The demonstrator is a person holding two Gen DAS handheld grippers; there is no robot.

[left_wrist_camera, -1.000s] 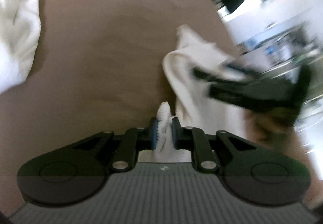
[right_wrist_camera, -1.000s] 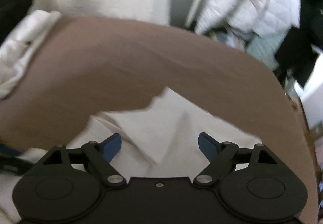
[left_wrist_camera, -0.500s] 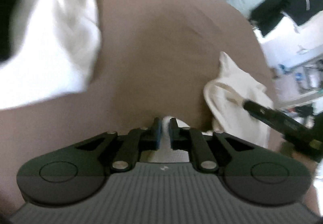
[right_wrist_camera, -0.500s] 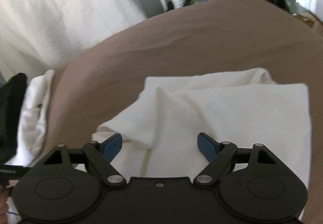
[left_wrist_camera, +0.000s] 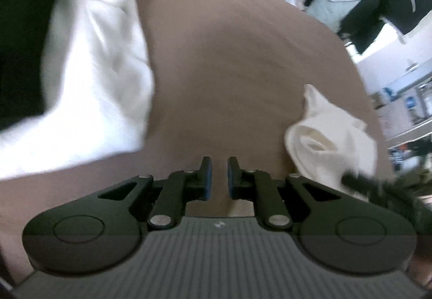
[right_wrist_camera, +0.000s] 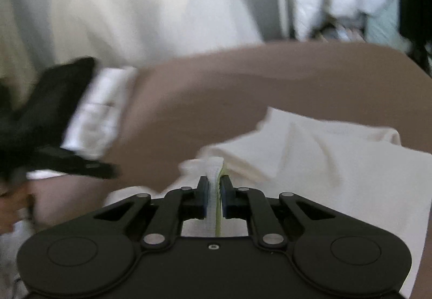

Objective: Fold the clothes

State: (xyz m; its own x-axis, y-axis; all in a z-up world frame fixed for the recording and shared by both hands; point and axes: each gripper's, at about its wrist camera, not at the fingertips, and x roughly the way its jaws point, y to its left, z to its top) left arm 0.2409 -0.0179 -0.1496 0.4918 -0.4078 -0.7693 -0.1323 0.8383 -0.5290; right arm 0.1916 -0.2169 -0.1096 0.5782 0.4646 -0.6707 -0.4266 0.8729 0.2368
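Both tongs blur; right tongs [right_wrist_camera: 215, 188] just closed, pinching cream garment [right_wrist_camera: 337, 172].

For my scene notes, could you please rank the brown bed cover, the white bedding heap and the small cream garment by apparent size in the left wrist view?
1. brown bed cover, filling most of the view.
2. white bedding heap at left, blurred and near the lens, so possibly flattered.
3. small cream garment at right, clearly smallest.

The cream garment [right_wrist_camera: 337, 177] looks like a ribbed knit, the brown bedcover [left_wrist_camera: 229, 69] smooth matt cloth; gripper fingers [right_wrist_camera: 229, 191] matt black plastic.
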